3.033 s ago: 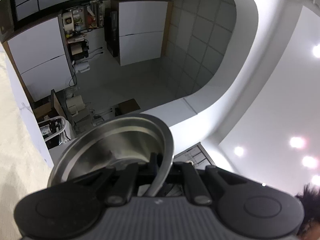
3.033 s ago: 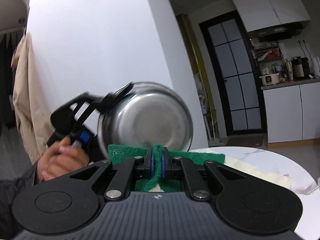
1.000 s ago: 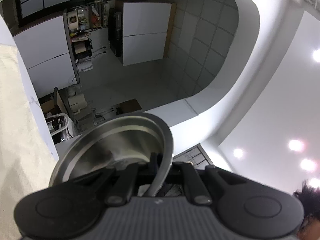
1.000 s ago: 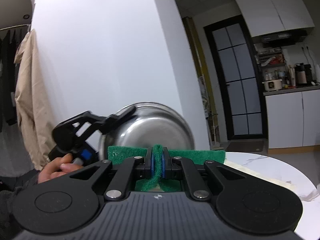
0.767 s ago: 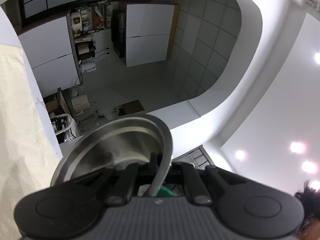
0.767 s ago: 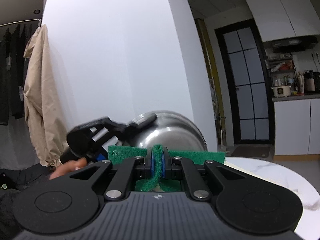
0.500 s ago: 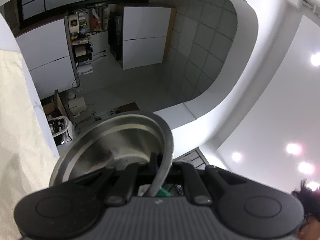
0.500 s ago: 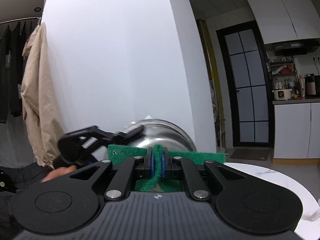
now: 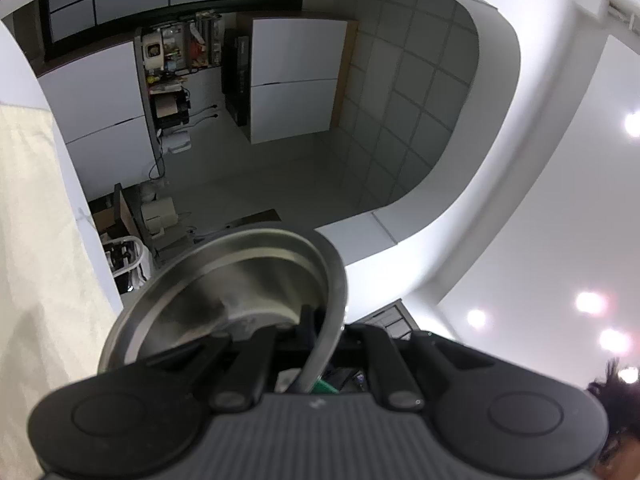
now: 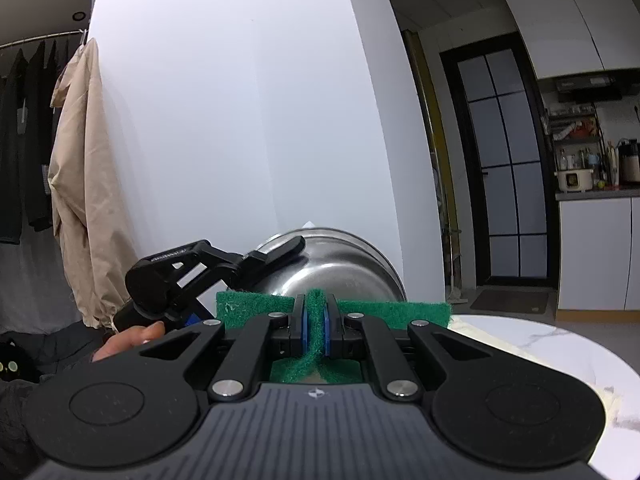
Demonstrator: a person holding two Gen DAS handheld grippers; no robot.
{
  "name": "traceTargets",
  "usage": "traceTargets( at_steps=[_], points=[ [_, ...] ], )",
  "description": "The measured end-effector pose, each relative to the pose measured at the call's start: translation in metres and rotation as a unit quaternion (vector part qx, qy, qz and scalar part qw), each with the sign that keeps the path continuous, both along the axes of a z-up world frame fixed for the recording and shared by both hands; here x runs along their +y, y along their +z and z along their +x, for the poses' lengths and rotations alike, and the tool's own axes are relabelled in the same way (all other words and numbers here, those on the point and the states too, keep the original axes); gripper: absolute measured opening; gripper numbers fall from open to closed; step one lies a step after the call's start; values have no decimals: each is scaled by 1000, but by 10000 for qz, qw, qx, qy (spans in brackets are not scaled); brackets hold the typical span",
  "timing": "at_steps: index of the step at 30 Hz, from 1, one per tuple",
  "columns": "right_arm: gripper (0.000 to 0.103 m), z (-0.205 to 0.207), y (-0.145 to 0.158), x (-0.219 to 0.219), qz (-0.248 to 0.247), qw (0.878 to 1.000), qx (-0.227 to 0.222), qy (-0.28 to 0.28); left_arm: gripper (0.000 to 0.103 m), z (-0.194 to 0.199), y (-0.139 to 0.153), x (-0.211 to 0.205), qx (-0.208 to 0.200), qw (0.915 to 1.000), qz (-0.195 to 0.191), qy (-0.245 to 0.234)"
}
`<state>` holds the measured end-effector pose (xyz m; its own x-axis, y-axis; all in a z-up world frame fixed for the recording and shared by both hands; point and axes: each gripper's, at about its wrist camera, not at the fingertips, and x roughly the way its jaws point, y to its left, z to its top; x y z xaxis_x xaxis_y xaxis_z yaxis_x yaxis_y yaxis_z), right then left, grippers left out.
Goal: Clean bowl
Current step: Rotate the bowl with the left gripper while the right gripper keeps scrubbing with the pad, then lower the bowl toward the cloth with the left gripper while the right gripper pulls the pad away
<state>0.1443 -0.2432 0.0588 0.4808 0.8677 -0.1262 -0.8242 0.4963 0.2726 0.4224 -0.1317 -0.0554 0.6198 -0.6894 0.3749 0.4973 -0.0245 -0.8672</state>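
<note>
My left gripper [image 9: 318, 322] is shut on the rim of a steel bowl [image 9: 224, 300] and holds it in the air, tilted, inside facing the left wrist camera. In the right wrist view the bowl [image 10: 340, 268] shows its rounded outside, with the left gripper [image 10: 280, 250] clamped on its rim. My right gripper [image 10: 316, 312] is shut on a green scouring pad [image 10: 384, 310], which sits against the lower outside of the bowl. A bit of the green pad [image 9: 326, 387] shows under the bowl in the left wrist view.
A round white marble table [image 10: 532, 344] lies low on the right. A beige coat [image 10: 80, 184] hangs on the left beside a white wall. A kitchen counter with cabinets [image 10: 596, 248] stands far right.
The bowl and left gripper have sunk lower in the right wrist view, and the bowl has tilted. The pad stays against the bowl's outside. Both grips are unchanged.
</note>
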Motion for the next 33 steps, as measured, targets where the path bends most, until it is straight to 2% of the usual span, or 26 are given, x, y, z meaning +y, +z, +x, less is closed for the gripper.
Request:
traceTargets(
  at_steps=[8, 11, 14, 17, 21, 28, 30, 33],
  points=[
    [8, 8, -10, -2, -113, 9998, 171, -74, 5, -4, 12, 12, -36, 9996, 233, 154],
    [7, 10, -14, -4, -149, 9996, 224, -82, 5, -9, 19, 21, -17, 9983, 515, 280],
    [8, 12, -17, -9, -159, 9994, 254, -147, 5, -14, 31, 33, 34, 9936, 997, 526],
    [7, 16, -17, -19, -184, 9992, 263, -244, 5, -15, 38, 41, 72, 9902, 1228, 658],
    [7, 17, -18, -30, -214, 9988, 250, -354, 5, -13, 52, 48, 115, 9801, 1772, 887],
    [7, 15, -20, -42, -523, 9962, 182, -665, 5, -7, 78, 52, 165, 9511, 2761, 1378],
    [7, 15, -20, -41, -787, 9932, 141, -844, 5, -6, 84, 49, 176, 9373, 3134, 1517],
    [7, 16, -21, -41, -917, 9910, 200, -950, 5, -1, 90, 37, 208, 9089, 3845, 1601]
  ],
)
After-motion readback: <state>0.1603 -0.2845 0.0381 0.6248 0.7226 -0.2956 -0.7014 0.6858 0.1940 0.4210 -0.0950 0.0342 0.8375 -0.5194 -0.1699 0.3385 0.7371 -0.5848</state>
